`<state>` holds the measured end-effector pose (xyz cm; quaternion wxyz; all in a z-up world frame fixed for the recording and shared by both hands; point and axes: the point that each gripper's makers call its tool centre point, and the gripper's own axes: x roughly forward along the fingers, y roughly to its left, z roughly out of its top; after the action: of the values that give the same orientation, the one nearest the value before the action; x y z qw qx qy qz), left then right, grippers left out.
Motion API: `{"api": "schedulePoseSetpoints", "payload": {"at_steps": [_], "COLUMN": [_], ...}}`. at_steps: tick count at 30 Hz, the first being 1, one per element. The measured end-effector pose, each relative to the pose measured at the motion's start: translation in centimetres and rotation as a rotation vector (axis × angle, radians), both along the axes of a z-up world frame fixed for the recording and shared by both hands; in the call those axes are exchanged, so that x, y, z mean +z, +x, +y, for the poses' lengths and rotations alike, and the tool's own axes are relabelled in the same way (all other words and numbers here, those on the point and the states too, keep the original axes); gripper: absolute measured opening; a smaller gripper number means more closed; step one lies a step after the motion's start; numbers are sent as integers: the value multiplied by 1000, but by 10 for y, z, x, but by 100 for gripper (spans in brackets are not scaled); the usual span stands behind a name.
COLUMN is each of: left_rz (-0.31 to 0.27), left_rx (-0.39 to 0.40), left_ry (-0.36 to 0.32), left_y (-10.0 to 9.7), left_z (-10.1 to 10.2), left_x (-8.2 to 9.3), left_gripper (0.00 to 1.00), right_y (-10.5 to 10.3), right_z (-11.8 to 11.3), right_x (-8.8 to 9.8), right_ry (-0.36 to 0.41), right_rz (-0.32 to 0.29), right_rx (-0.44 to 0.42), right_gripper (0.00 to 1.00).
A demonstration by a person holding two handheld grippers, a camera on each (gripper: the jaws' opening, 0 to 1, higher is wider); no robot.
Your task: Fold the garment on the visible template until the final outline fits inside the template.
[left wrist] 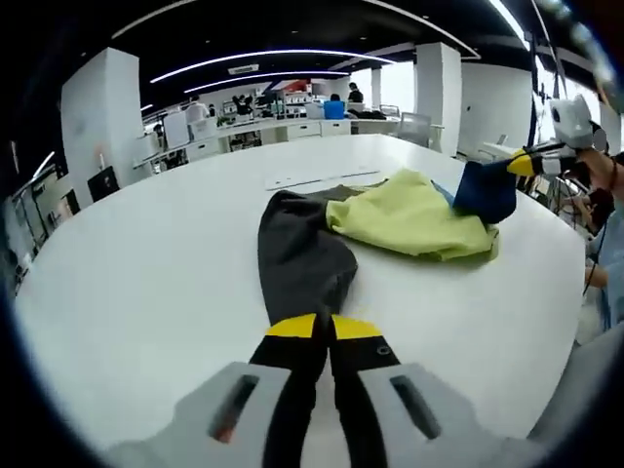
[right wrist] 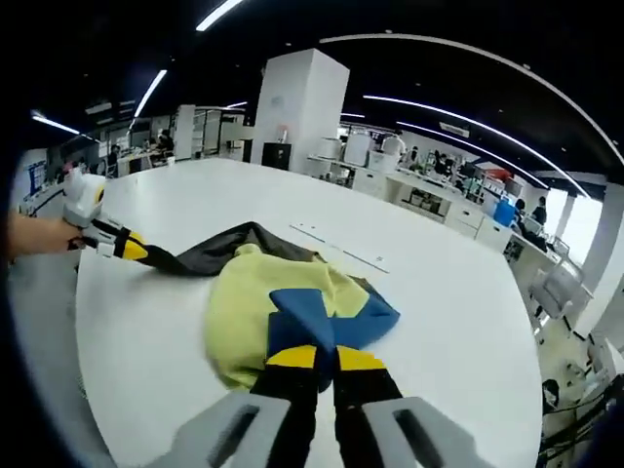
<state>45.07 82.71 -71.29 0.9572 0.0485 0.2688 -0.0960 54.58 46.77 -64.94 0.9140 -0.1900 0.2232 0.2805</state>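
Observation:
A garment in dark grey [left wrist: 297,253], yellow-green [left wrist: 409,219] and blue [left wrist: 485,190] lies bunched on the white table [left wrist: 146,263]. My left gripper [left wrist: 324,322] is shut on the near end of its dark grey part. My right gripper [left wrist: 526,164] holds the blue part lifted at the table's right side. In the right gripper view, my right gripper [right wrist: 327,353] is shut on the blue cloth [right wrist: 331,317], with the yellow-green cloth [right wrist: 239,312] below it. The left gripper [right wrist: 136,251] pinches the grey tail [right wrist: 219,249] at the left. Thin template lines [left wrist: 322,178] [right wrist: 341,249] run on the table beyond the garment.
The table's curved edge [left wrist: 546,361] runs close on the right, with a person's sleeve [left wrist: 614,253] beside it. Office desks, chairs [right wrist: 561,283] and white pillars [right wrist: 302,107] stand behind, with people seated far back.

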Motion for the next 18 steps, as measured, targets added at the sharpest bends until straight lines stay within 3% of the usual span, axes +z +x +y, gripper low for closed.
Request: {"api": "schedulePoseSetpoints", "payload": {"at_steps": [9,18], "left_rz": [8,17], "left_rx": [117,193], "left_ry": [17,59], "left_y": [-3,-3], "left_z": [44,77], "left_x": [-3,-10], "left_gripper": [1,1], "right_y": [31,42], "right_z": [-76,-132], "right_x": [-8,-30], "right_ry": [-36,18], "right_rz": [-5,32], "right_rx": [-205,-384], "right_gripper": [0,0]}}
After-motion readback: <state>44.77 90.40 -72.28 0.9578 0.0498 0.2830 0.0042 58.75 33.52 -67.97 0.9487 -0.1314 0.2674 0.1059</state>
